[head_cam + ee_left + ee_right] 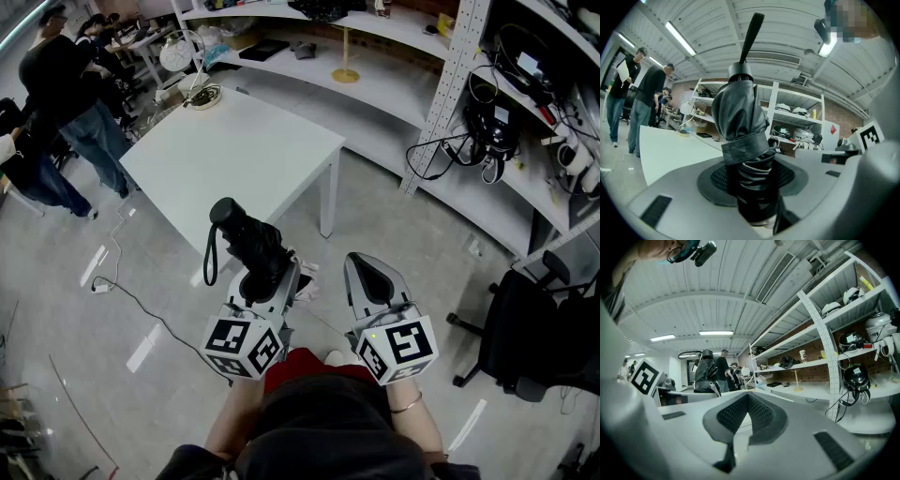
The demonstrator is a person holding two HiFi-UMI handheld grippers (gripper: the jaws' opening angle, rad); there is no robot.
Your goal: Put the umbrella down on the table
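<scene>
A black folded umbrella (248, 239) stands nearly upright between the jaws of my left gripper (272, 274), which is shut on its lower part. Its wrist strap (210, 258) hangs in a loop at the left. In the left gripper view the umbrella (743, 136) fills the middle, clamped between the ribbed pads (717, 180), with its strap tab wrapped round it. My right gripper (373, 274) is beside it, shut and holding nothing; its pads (759, 413) meet at the tips. The white table (234, 150) lies ahead of both grippers, beyond the umbrella.
A coil of cable (203, 96) lies at the table's far corner. Grey shelving (441, 103) with gear runs along the back and right. People (66, 89) stand at the far left. A black office chair (530, 328) is at the right, a cable (122, 291) trails on the floor.
</scene>
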